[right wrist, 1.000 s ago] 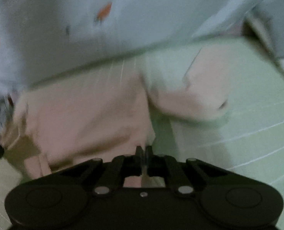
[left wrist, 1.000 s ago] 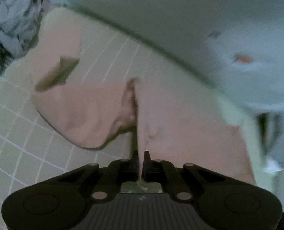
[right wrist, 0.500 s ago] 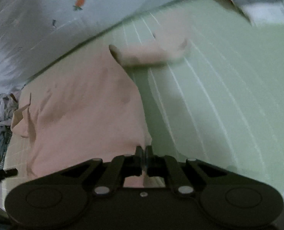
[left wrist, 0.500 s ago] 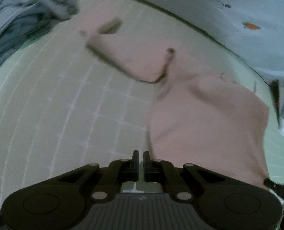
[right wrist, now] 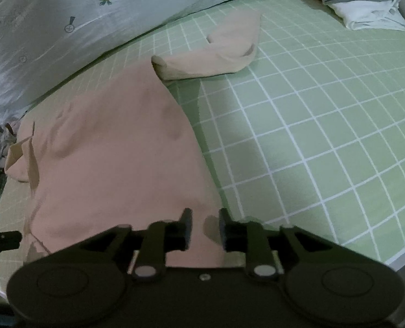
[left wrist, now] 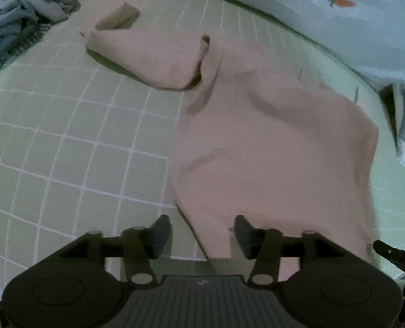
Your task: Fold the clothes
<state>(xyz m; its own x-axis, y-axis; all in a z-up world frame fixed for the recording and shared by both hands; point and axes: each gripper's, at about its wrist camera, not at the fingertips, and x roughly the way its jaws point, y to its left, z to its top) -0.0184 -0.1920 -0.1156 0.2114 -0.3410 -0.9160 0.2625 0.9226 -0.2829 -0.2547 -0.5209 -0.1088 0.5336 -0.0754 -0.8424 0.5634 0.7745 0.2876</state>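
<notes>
A pink long-sleeved top (left wrist: pixel 270 142) lies spread flat on the green checked sheet (left wrist: pixel 65 136). One sleeve (left wrist: pixel 147 54) is bent out to the side. My left gripper (left wrist: pixel 201 235) hangs low over the near hem corner. Its jaws are opening, and the cloth edge lies between the fingers without being pressed. In the right wrist view the same top (right wrist: pixel 115 158) fills the left half, its other sleeve (right wrist: pixel 216 60) lying crumpled beyond it. My right gripper (right wrist: pixel 205 228) is over the other hem corner. Its jaws are opening too, with the cloth lying loose below them.
A crumpled grey heap of clothes (left wrist: pixel 19 13) lies at the far left. A pale blanket with carrot prints (right wrist: pixel 65 13) borders the far side. Folded white and grey items (right wrist: pixel 372 13) sit at the far right. The bed edge (right wrist: pixel 399 259) runs near the right gripper.
Both grippers came down with the hem pinched and laid the top out flat. Both jaws have since parted and let go of the cloth.
</notes>
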